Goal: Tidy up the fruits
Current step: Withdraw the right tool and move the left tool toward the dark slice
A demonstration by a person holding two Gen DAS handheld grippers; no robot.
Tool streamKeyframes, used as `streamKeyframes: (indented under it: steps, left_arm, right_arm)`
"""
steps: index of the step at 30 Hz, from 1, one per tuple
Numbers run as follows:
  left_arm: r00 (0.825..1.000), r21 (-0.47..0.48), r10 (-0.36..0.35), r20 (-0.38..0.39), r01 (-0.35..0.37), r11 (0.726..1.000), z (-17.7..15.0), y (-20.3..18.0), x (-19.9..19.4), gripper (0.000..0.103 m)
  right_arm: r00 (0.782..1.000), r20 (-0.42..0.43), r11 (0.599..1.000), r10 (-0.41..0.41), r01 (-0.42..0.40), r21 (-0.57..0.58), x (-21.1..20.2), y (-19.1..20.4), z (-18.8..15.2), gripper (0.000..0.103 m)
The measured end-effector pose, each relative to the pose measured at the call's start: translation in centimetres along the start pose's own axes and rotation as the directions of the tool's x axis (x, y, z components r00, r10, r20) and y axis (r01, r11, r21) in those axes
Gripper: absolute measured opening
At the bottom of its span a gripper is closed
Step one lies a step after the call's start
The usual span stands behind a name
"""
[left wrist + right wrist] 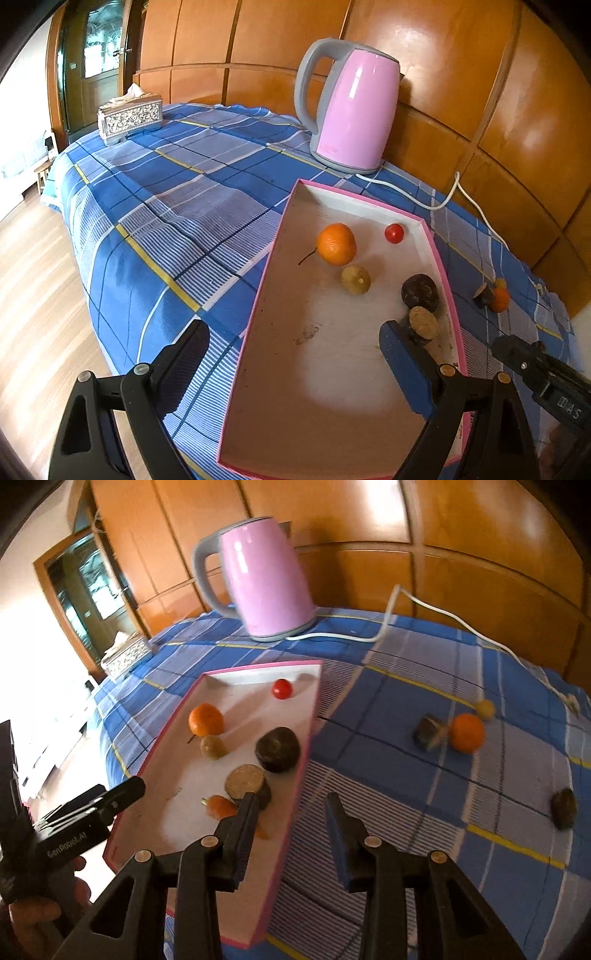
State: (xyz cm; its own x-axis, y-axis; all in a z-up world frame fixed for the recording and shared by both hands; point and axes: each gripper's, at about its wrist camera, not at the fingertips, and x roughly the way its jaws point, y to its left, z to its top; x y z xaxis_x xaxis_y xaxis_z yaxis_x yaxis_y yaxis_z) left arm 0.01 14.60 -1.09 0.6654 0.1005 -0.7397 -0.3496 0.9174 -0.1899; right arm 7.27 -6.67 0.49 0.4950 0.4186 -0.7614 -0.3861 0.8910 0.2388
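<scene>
We find a pink-edged tray [258, 295] lying on a counter covered by a blue checked cloth [166, 206], with a pink kettle [354, 107] standing beyond its far end and a white cord [406, 602] trailing off to the right. Inside the tray we note an orange [336, 244] toward the far left, a small red fruit [394, 233] near the far right corner, a yellow-green fruit [355, 280] just nearer than the orange, a dark round fruit [420, 291] by the right wall, a tan-faced cut piece [423, 323] just nearer than that, and, in the right wrist view, a small orange piece [221, 806] beside the cut piece. Outside the tray, to the right on the cloth, lie a second orange [467, 733], a small yellow fruit [485, 709] beyond it, a dark piece [428, 733] touching or just beside its left, and a dark lump [564, 808] well apart, nearer and further right. The left hand-held gripper [295, 354] hangs over the tray's near half, jaws wide apart and empty. The right hand-held gripper [291, 827] sits over the tray's right wall, jaws partly apart with nothing between them. A patterned tissue box [130, 117] stands at the far left corner.
</scene>
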Motion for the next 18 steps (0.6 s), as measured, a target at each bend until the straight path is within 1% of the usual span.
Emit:
streamKeyframes:
  steps: [9,13,18]
  left_arm:
    - [1.0,0.024,-0.02,-0.005,0.02,1.0,-0.3,-0.8,-0.2,0.094]
    - [0.999,0.03,-0.031,-0.009,0.031,0.999,-0.4,-1.0,-0.2,0.094]
    - [0.999,0.046,-0.04,-0.011,0.04,0.998,-0.6,-1.4,-0.2,0.094]
  right_arm:
    - [0.999,-0.004,0.996,-0.045,0.045,0.082,-1.3,-2.9,-1.7,0.037]
    - [0.997,-0.003,0.992,-0.074,0.074,0.104,-1.8,-4.2,-2.3,0.037]
    - [0.993,-0.011,0.98,-0.115,0.115,0.16,-2.3,-6.5,-3.4,0.037]
